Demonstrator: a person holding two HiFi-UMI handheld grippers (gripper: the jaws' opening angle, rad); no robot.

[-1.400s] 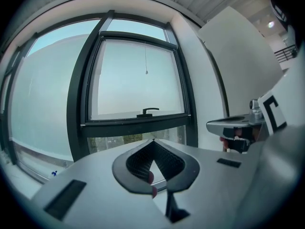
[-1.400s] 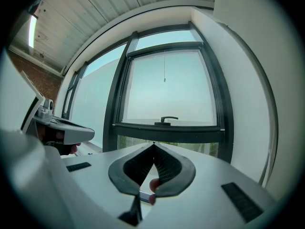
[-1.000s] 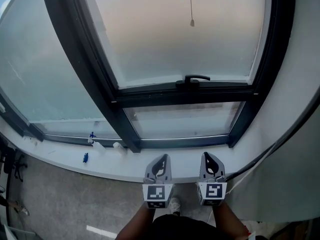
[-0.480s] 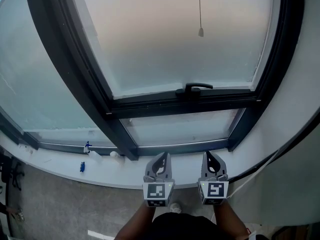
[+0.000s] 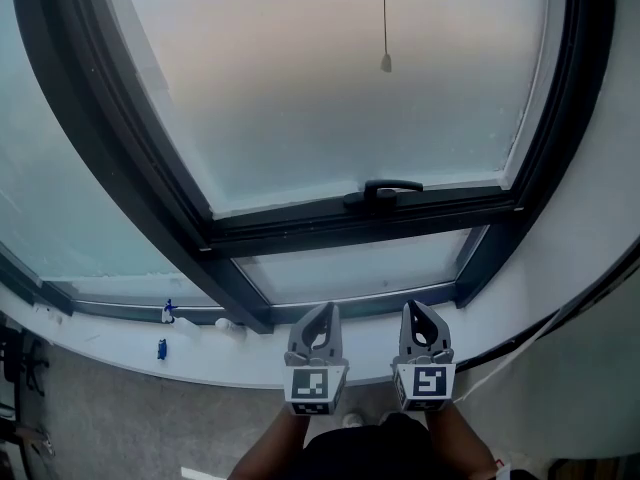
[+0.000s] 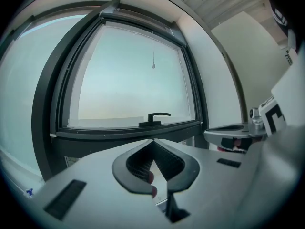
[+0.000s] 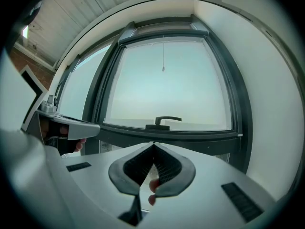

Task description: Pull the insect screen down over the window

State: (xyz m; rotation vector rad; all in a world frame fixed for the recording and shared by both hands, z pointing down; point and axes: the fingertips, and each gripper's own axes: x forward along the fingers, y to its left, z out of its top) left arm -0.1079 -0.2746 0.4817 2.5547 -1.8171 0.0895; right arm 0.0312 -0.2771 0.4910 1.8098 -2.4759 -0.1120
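Window (image 5: 300, 98), left claw (image 5: 321, 314) closed, right claw (image 5: 418, 311) closed

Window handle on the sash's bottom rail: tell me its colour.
The lever-shaped window handle is black, clearest in the head view.

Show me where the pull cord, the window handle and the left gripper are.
pull cord (image 5: 386, 63): head view, the small weight at its lower end.
window handle (image 5: 395, 185): head view, the middle of its level lever.
left gripper (image 5: 324, 313): head view, the tips of its shut jaws.
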